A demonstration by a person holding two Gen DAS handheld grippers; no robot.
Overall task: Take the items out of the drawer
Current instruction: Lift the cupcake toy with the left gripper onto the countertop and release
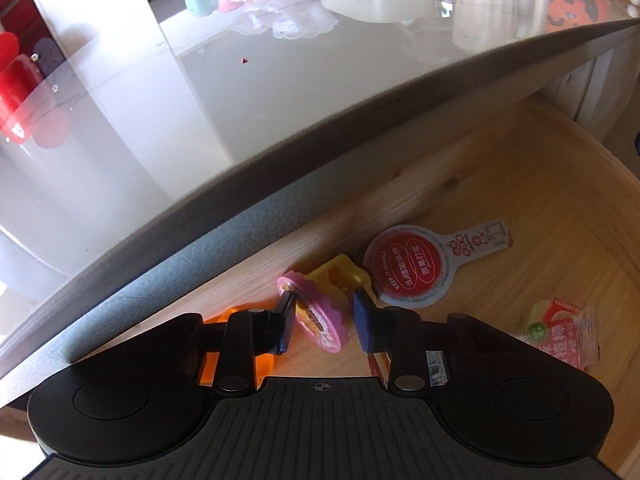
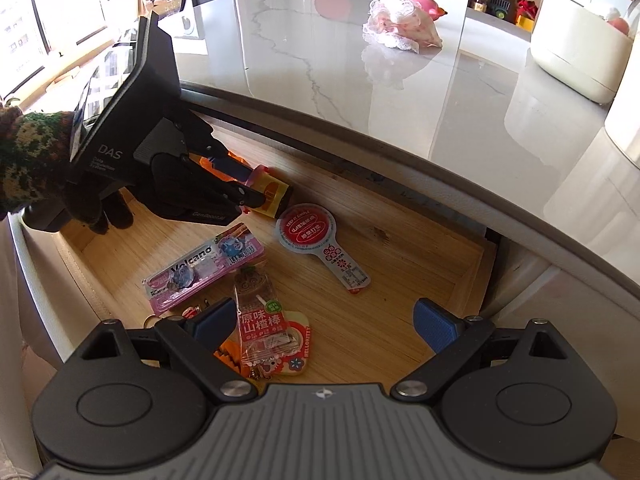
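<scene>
The open wooden drawer (image 2: 404, 276) holds several small items. My left gripper (image 1: 325, 320), also in the right wrist view (image 2: 256, 190), reaches into the drawer's back left corner. Its blue pads are closed in on a pink and yellow toy (image 1: 320, 322) (image 2: 276, 196). A red round foil lid with a tab (image 1: 408, 270) (image 2: 308, 232) lies just right of it. My right gripper (image 2: 326, 322) hangs open over the drawer's front. Below it lies a red hawthorn snack packet (image 2: 260, 320) (image 1: 560, 336), with a pink Volcano packet (image 2: 204, 272) to its left.
The glossy table top (image 2: 360, 112) overhangs the drawer's back. On it lie a lace cloth (image 2: 400, 26) and a white pot (image 2: 576, 52). A gloved hand with a knitted sleeve (image 2: 28, 160) holds the left gripper. An orange item (image 1: 236, 314) sits under the left finger.
</scene>
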